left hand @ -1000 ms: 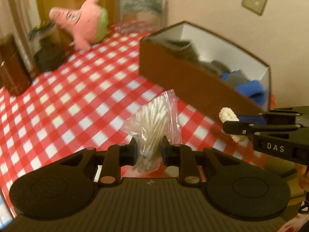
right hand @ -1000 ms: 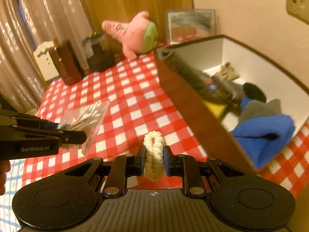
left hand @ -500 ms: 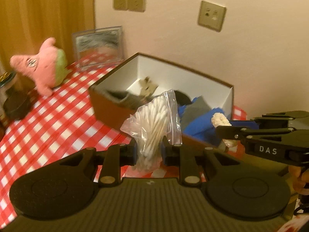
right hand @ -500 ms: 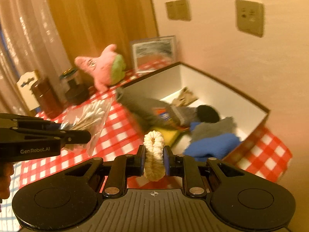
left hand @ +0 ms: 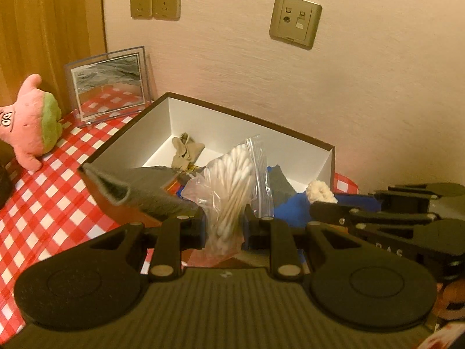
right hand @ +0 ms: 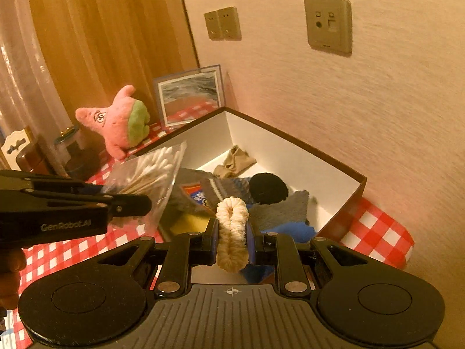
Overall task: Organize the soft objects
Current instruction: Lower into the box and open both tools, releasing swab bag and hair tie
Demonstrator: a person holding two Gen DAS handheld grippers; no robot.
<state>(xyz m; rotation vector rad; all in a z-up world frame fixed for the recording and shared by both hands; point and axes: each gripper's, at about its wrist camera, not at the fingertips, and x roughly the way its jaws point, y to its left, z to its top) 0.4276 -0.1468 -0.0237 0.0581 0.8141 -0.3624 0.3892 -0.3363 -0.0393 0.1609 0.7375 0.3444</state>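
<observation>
Both grippers have been carried from over the cloth to above the box since the earlier frames.

Left wrist view: the left gripper (left hand: 225, 224) is pinched on a swab bag (left hand: 232, 186), held above the near wall of the box (left hand: 247, 119). Socks and a blue cloth (left hand: 290, 209) are already stowed inside.

Right wrist view: the right gripper (right hand: 232, 240) is clamped on a scrunchie (right hand: 232, 226) over the box's near end. Neither item is released yet; the plush (right hand: 122, 122) remains outside, beyond the box's far corner.

Clear bag of cotton swabs (left hand: 232, 192) and cream scrunchie (right hand: 232, 232) held above open box (left hand: 252, 122).
</observation>
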